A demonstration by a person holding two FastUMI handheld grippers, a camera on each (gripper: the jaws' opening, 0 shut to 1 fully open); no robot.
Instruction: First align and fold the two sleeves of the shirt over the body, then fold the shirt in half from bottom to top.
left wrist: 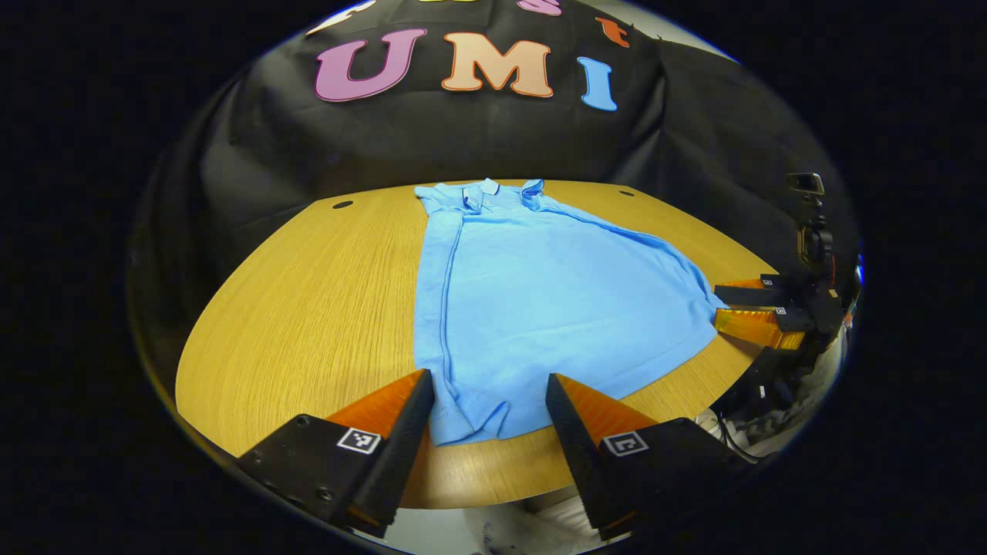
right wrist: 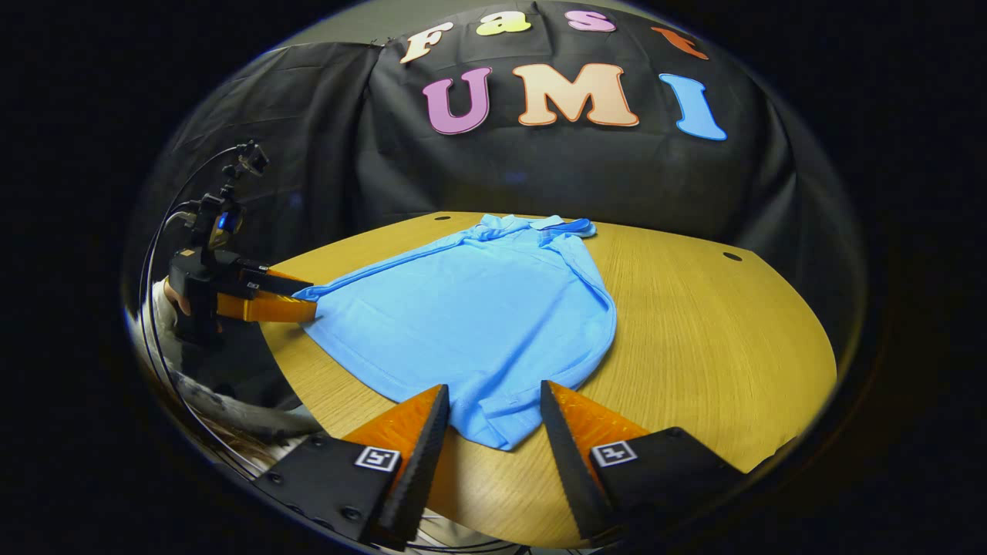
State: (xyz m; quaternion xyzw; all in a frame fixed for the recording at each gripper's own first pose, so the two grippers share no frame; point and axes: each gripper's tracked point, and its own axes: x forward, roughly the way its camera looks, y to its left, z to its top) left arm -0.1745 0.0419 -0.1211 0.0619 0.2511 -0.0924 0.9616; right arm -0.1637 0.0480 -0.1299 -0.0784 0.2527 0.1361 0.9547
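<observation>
A light blue polo shirt (left wrist: 540, 308) lies flat on the wooden table (left wrist: 308, 308), collar (left wrist: 493, 189) at the far side, with both sleeves folded in over the body. In the left gripper view my left gripper (left wrist: 490, 381) is open, and one bottom hem corner lies between its fingers. The right gripper (left wrist: 719, 303) stands at the other hem corner, off to the right. The right gripper view shows the shirt (right wrist: 478, 316) with its near hem corner between the fingers of my open right gripper (right wrist: 493, 388). There the left gripper (right wrist: 308, 301) sits at the far left corner.
The table's curved front edge (right wrist: 493, 516) runs just under both grippers. Bare wood (right wrist: 732, 347) stretches to the shirt's right, and more bare wood (left wrist: 308, 254) to its left. Small round holes (left wrist: 342, 204) sit near the table's back edge. A hand (right wrist: 173, 297) and cables trail behind the left gripper.
</observation>
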